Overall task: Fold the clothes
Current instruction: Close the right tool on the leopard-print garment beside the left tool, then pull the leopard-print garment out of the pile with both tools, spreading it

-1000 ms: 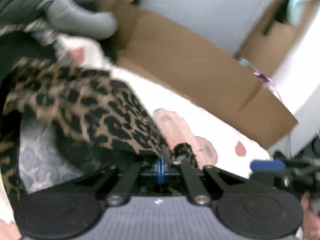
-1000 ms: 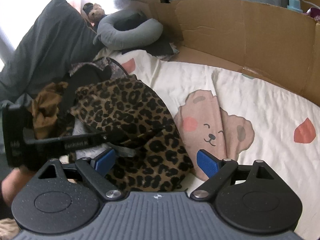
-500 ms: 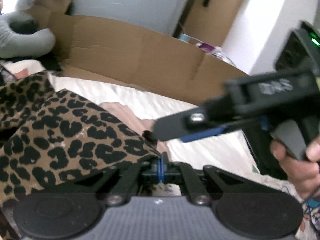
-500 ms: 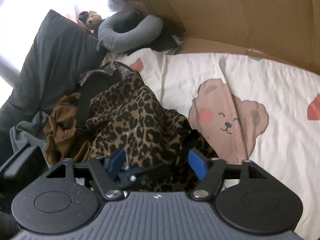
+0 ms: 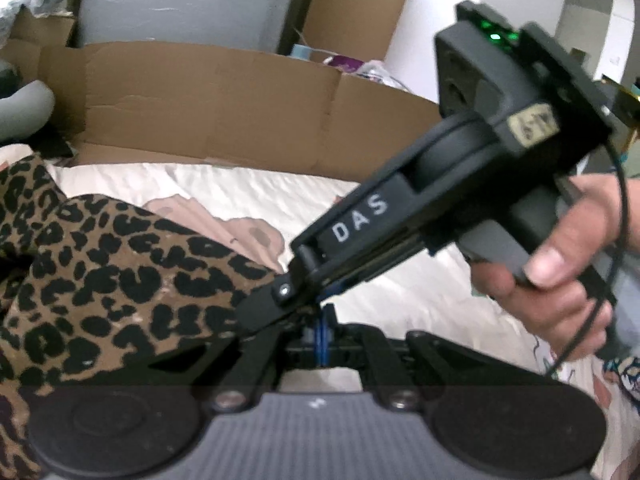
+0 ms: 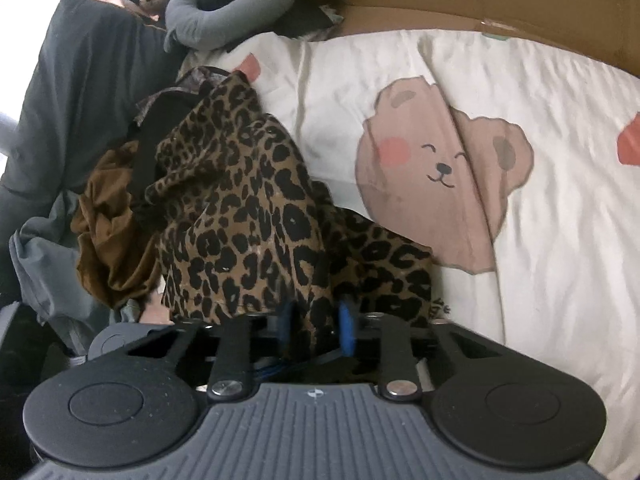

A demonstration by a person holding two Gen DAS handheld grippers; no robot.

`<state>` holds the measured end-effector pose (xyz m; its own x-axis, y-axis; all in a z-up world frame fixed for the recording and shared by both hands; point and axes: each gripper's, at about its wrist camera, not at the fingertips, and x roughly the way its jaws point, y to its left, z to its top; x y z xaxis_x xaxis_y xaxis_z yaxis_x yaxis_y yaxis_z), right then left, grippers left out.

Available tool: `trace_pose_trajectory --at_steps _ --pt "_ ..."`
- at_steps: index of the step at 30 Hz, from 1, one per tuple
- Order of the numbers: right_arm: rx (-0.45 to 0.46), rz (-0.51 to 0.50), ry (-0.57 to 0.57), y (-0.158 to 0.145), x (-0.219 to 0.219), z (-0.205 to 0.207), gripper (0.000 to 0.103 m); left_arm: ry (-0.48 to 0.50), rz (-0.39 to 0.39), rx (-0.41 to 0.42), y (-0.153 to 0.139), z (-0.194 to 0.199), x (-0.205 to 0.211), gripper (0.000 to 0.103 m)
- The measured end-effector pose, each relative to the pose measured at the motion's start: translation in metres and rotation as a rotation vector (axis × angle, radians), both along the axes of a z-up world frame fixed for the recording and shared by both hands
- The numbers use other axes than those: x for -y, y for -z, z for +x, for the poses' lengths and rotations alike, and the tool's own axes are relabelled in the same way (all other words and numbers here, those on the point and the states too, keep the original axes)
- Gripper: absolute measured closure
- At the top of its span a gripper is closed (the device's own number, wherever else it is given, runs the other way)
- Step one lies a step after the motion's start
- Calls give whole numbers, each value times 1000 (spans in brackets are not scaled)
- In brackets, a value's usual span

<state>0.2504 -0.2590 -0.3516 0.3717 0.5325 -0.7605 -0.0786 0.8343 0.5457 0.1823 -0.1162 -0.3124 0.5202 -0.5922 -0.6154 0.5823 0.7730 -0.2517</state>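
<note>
Inspector: Bed sheet (image 6: 520,80) with bear print fills frame right; leopard-print garment (image 6: 248,216) centre-left.

Clerk: Tongs?

Inspector: Left tongs (image 5: 322,334) pressed together on garment edge, lower centre. Right tongs (image 6: 316,322) narrowed around a garment fold.

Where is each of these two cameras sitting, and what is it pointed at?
Left wrist: sits on the left gripper, shut on the leopard-print garment; looks across the bed at a cardboard box; shows the right gripper and the hand holding it.
Right wrist: sits on the right gripper, fabric between its fingers; looks over the bedsheet and clothes pile.
Shared: the garment, bedsheet, box.
</note>
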Motion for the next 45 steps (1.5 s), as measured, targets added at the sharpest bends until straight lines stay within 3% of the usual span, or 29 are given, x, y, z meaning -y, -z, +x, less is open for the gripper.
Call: trace_pose_trajectory --at_steps 3,6,10,12,16,18,22,24,27,37,43,45 --pt "-4 -2 8 3 5 -3 101 25 -9 10 -4 -5 -2 101" --pt "-5 -1 24 3 12 -6 101 3 -17 20 -11 -6 -15 93" --pt "-4 4 55 0 24 -11 102 -89 -19 25 -19 4 -45 88" --pt "3 4 62 -2 29 -14 102 -150 -3 31 -18 14 -62 79" --pt "7 -6 83 -2 37 -21 102 -287 19 25 -17 37 -101 73" --pt "7 -16 98 -1 43 -24 102 -354 54 45 -19 54 -117 60" --pt "-4 -24 124 3 53 -30 102 -482 141 85 -22 68 -154 51" --pt "-6 -28 135 4 56 -33 102 -530 161 74 -21 74 -172 40" --pt "-14 -33 156 6 63 -37 102 -544 175 43 -12 87 -191 34" --pt "-44 -50 171 19 68 -44 102 -505 65 -98 32 126 -199 10" --pt "-56 -50 158 26 66 -45 102 -479 -17 -170 50 136 -203 12" --pt "-68 -45 163 28 65 -47 102 -486 -27 -171 52 137 -204 27"
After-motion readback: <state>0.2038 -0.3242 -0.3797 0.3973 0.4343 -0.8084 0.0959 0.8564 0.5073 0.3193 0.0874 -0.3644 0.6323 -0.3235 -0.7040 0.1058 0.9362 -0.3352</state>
